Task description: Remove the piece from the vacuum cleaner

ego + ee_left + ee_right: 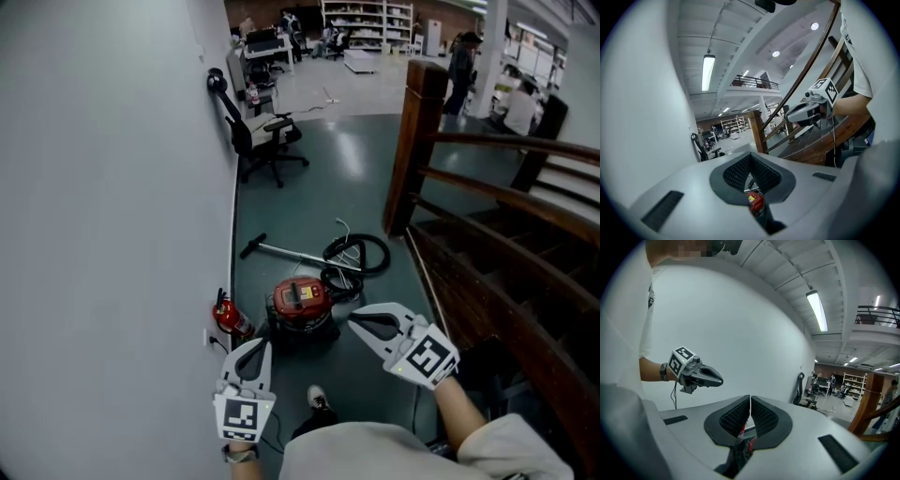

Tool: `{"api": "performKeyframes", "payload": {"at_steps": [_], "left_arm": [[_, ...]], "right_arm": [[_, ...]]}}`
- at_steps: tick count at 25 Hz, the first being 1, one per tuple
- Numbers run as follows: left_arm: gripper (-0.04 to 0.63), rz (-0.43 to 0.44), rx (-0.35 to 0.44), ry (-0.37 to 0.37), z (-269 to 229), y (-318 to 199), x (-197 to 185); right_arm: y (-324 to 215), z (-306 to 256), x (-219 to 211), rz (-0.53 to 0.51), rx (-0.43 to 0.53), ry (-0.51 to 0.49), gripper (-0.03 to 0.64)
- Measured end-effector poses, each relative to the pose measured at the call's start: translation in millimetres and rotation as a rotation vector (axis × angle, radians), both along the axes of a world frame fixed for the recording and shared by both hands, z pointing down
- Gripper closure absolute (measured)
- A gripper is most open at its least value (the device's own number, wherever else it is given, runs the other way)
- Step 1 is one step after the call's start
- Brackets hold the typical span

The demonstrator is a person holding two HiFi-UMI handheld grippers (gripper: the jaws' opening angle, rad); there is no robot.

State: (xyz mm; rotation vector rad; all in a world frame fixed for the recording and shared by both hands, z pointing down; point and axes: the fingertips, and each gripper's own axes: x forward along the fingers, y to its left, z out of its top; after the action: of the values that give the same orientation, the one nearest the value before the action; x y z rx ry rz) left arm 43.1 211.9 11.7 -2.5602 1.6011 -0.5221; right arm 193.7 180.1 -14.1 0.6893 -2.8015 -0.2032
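A fire extinguisher point(230, 317) stands on the floor point(347, 169) against the wall point(112, 187) at the left. Just right of it and nearer, the left tool point(255, 347) is clenched with nothing in it (its pads meet in its own view). Beyond it the red vacuum point(302, 300) sits on the floor, well apart from both tools. Its black hose point(382, 253) is coiled just far of it, and a wand point(286, 254) lies out to the far left. Which piece is to come off, and whether hose and wand are attached, is too small to tell. The right tool point(356, 321) is likewise clenched and empty. A stair post point(417, 150) rises at the right. The task looks unstarted: nothing is touched, so reaching, gripping and pulling the piece free all remain.
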Motion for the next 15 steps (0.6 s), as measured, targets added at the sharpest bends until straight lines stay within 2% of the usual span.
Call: {"api": "performKeyframes", "payload": {"at_steps": [7, 15], "left_arm": [[0.597, 0.001, -0.043, -0.004, 16.7, -34.2, -28.9], [0.597, 0.005, -0.118, 0.02, 53.6, -77.1, -61.1]], "right_arm": [[-39.8, 15.3, -25.5, 0.014, -0.042, 0.009, 0.588], [-90.7, 50.0, -54.4, 0.03, -0.147, 0.004, 0.588]]}}
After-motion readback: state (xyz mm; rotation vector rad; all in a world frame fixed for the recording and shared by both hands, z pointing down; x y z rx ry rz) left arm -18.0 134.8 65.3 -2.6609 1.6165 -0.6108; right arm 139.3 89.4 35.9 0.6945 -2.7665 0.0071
